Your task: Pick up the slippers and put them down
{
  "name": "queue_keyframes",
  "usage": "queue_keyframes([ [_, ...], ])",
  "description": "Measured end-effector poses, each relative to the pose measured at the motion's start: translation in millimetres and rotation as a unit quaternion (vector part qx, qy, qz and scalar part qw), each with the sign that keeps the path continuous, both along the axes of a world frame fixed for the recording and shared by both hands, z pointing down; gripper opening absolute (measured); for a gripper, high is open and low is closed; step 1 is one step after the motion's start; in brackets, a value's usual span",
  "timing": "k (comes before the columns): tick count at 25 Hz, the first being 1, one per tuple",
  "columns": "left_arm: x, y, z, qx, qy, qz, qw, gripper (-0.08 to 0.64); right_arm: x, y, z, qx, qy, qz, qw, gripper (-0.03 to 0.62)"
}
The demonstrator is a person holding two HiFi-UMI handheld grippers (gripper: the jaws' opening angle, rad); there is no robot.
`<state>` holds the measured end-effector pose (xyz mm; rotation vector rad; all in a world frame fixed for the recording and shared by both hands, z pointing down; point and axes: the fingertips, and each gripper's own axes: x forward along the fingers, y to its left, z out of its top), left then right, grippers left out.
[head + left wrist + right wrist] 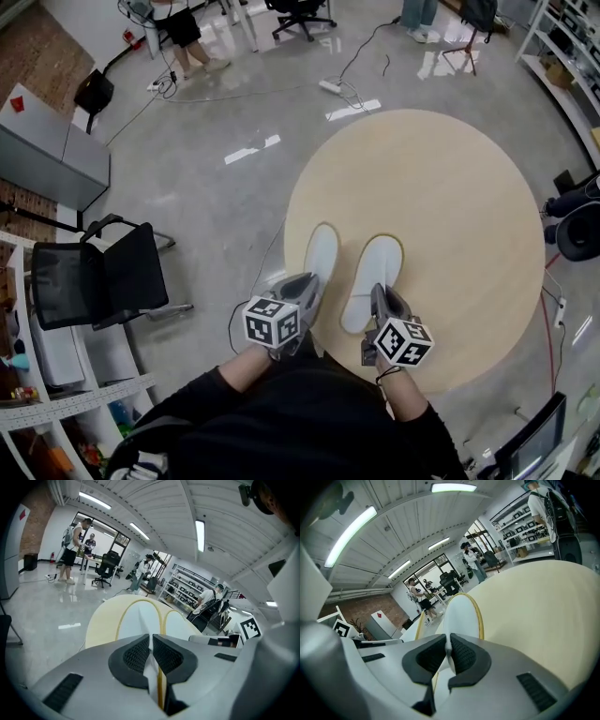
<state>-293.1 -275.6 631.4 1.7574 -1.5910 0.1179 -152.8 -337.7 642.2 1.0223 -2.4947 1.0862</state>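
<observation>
Two white slippers with pale yellow soles lie side by side, toes pointing away, at the near edge of a round wooden table point(450, 187). My left gripper point(302, 302) is shut on the heel end of the left slipper point(321, 255); in the left gripper view its black pads point(140, 654) pinch the white upper of the left slipper point(138, 618). My right gripper point(383, 305) is shut on the heel end of the right slipper point(370, 277); the right gripper view shows the right slipper point(461, 616) clamped between the pads point(461, 656).
A black office chair point(103, 277) stands to the left of the table. A grey cabinet point(47, 150) and shelves line the left wall. Cables and a power strip point(330, 87) lie on the floor beyond the table. People stand in the background.
</observation>
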Motion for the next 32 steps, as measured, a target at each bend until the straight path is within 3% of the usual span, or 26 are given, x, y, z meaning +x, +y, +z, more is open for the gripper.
queue_keyframes([
  [6, -33.6, -55.1, 26.1, -0.012, 0.019, 0.022, 0.9995, 0.035, -29.2, -37.2, 17.9, 0.004, 0.032, 0.019, 0.999, 0.032],
  [11, -78.0, -98.1, 42.8, -0.023, 0.019, 0.053, 0.9981, 0.037, -72.9, -68.0, 31.6, -0.029, 0.044, 0.031, 0.998, 0.032],
  [20, -161.9, -163.9, 97.5, -0.050, 0.011, 0.044, 0.9977, 0.035, -157.2, -119.2, 84.6, -0.061, 0.060, 0.035, 0.996, 0.032],
  [32, -190.7, -210.0, 161.2, -0.081, 0.031, 0.054, 0.9947, 0.037, -215.4, -151.6, 157.9, -0.105, 0.085, 0.010, 0.991, 0.032],
])
